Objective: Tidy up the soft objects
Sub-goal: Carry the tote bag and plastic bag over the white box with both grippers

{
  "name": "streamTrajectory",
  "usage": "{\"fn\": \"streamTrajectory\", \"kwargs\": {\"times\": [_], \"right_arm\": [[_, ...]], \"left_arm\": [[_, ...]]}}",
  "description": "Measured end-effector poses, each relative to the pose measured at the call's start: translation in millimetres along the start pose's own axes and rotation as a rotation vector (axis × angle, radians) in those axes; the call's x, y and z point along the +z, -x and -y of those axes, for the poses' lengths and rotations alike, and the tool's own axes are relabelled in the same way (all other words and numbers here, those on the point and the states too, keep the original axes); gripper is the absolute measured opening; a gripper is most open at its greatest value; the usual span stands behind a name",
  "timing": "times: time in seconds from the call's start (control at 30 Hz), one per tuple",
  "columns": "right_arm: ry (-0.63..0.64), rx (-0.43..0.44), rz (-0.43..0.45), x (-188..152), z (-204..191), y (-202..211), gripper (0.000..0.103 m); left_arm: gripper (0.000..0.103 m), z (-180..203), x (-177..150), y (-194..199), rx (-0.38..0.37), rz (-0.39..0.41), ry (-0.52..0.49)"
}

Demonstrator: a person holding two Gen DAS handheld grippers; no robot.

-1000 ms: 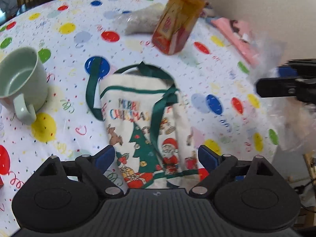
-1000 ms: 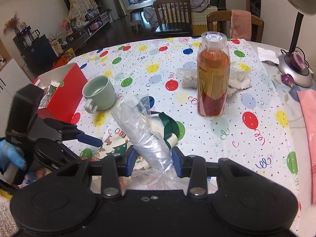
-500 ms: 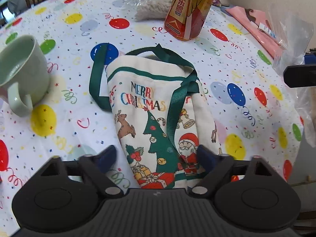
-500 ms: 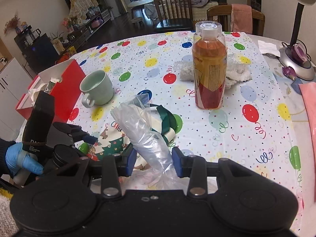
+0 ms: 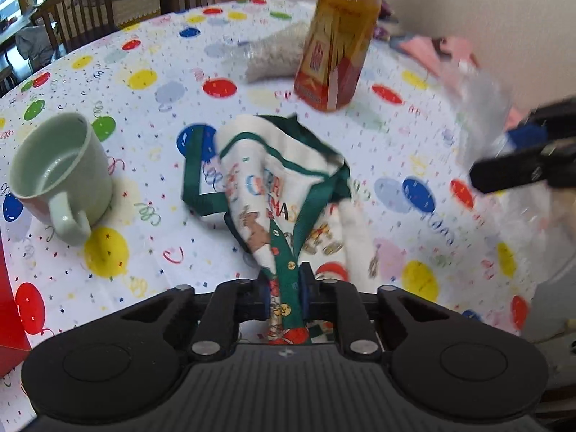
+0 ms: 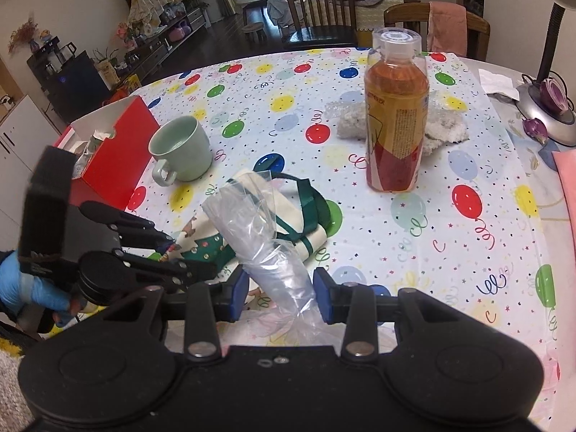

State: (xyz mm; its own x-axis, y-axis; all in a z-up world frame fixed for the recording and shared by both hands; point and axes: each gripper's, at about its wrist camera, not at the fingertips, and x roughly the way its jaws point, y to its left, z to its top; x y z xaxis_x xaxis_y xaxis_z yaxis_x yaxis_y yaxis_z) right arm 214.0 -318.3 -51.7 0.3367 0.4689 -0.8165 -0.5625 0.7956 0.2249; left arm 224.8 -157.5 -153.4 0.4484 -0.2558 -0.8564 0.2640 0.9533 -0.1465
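Left wrist view. 1 left hand-held gripper (image 5: 284,297), jaws closing, pads pinching the near end of 1 Christmas cloth bag (image 5: 288,194); the bag's near end is bunched between the pads and the rest lies rumpled on the bench (image 5: 144,54), green straps (image 5: 194,180) spread to its left. 1 pale green mug (image 5: 59,169), upright, left of the bag and apart from it. 1 orange drink bottle (image 5: 336,46), upright, beyond the bag. 1 clear packet of white filling (image 5: 277,52) just behind the bottle. 1 clear plastic bag (image 5: 482,108) at the right edge, blurred, held by the other gripper.

Right wrist view. 1 right hand-held gripper (image 6: 280,295), clenched partway on the twisted neck of the clear plastic bag (image 6: 252,230), which stands up over the Christmas cloth bag (image 6: 288,216). 1 red box (image 6: 115,154), open, left of the mug (image 6: 180,147). 1 bottle (image 6: 396,118). 1 blue-gloved hand (image 6: 28,284) holding the left gripper (image 6: 169,255). 2 wooden chairs (image 6: 320,10) beyond the bench. 1 lamp base (image 6: 547,108) at right.
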Motion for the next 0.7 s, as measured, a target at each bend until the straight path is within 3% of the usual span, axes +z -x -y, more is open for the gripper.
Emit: {"fn": "streamTrajectory", "kwargs": {"times": [0.23,0.7], "right_arm": [[0.006,-0.006,0.027,9,-16,7,0.038],[0.066,0.006,0.069,35,-89,8,0.038]], "left_arm": [[0.006,-21,4,43,-0.045,0.087,0.053],[0.005,-93,-15,139,-0.065,0.226,0.178]]}}
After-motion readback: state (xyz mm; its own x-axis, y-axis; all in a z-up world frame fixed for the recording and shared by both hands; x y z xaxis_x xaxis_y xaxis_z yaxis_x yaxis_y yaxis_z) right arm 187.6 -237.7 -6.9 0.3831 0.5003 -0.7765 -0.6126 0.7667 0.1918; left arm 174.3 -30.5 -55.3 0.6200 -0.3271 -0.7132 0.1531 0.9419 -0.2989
